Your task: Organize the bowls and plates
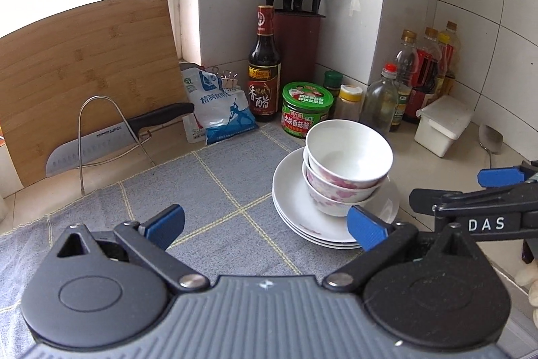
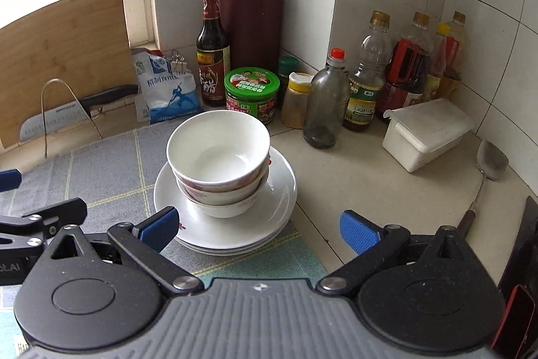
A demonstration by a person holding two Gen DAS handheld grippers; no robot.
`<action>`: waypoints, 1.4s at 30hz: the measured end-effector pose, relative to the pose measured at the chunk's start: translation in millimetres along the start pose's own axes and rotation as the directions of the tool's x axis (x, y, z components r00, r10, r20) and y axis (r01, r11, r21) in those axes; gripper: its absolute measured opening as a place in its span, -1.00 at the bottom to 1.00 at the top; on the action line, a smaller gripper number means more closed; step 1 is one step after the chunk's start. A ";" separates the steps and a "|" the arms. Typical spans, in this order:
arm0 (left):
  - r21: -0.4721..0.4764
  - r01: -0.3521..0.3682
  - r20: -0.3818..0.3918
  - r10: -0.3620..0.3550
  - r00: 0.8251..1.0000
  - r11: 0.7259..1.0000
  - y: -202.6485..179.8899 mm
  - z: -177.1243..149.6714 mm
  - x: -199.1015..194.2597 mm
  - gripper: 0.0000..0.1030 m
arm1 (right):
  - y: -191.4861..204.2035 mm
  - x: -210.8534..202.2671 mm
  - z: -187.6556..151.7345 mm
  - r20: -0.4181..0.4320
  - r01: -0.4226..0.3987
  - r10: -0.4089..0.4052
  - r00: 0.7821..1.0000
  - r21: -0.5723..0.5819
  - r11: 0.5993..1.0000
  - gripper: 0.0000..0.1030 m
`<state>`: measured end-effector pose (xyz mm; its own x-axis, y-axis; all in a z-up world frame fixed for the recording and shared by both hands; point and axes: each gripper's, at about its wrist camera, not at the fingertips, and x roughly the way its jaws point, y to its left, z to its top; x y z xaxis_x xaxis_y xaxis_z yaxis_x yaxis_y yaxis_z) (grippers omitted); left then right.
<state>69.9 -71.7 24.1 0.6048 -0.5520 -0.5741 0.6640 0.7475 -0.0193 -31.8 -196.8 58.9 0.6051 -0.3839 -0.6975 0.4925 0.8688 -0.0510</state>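
A stack of white bowls (image 1: pixel 348 157) (image 2: pixel 218 150), with pink flower patterns on the lower ones, stands on a stack of white plates (image 1: pixel 292 207) (image 2: pixel 279 187) at the right edge of a grey checked cloth (image 1: pixel 201 201) (image 2: pixel 101 170). My left gripper (image 1: pixel 265 224) is open and empty, hovering over the cloth just left of the plates. My right gripper (image 2: pixel 259 229) is open and empty, close in front of the plates; it also shows at the right of the left wrist view (image 1: pixel 497 187).
A bamboo cutting board (image 1: pixel 84 69) and a knife (image 1: pixel 111 137) in a wire rack stand at the back left. A salt bag (image 1: pixel 218 103), vinegar bottle (image 1: pixel 264 66), knife block (image 1: pixel 296 32), green jar (image 1: pixel 307 106), oil bottles (image 2: pixel 386 73), white box (image 2: pixel 427 133) and spatula (image 2: pixel 487 170) line the wall.
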 end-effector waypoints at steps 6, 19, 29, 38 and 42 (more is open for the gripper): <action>-0.014 -0.009 0.004 0.009 1.000 1.000 -0.3 0.5 -2.2 0.99 | 5.3 0.5 1.1 -0.003 0.008 -0.008 1.000 0.002 1.000 1.00; -0.050 -0.028 0.002 0.029 1.000 0.998 1.9 5.4 3.4 0.99 | 6.2 9.4 6.4 -0.007 -0.026 0.026 1.000 0.001 1.000 1.00; -0.063 -0.035 0.001 0.035 0.999 0.997 0.7 6.8 4.6 0.99 | 3.5 11.8 9.2 -0.006 -0.041 0.041 0.999 0.010 0.999 1.00; -0.063 -0.028 0.002 0.028 1.000 0.998 -3.4 7.7 5.3 0.99 | -0.3 9.3 8.2 -0.006 -0.030 0.030 1.000 0.014 0.999 1.00; -0.067 -0.024 -0.002 0.024 1.000 0.997 -4.9 7.5 6.0 0.99 | -1.4 8.6 7.5 -0.005 -0.026 0.026 1.000 0.016 1.000 1.00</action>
<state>73.6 -81.5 26.9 0.6199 -0.5331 -0.5758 0.6183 0.7836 -0.0599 -22.6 -203.6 58.4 0.6148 -0.3598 -0.7018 0.4867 0.8733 -0.0214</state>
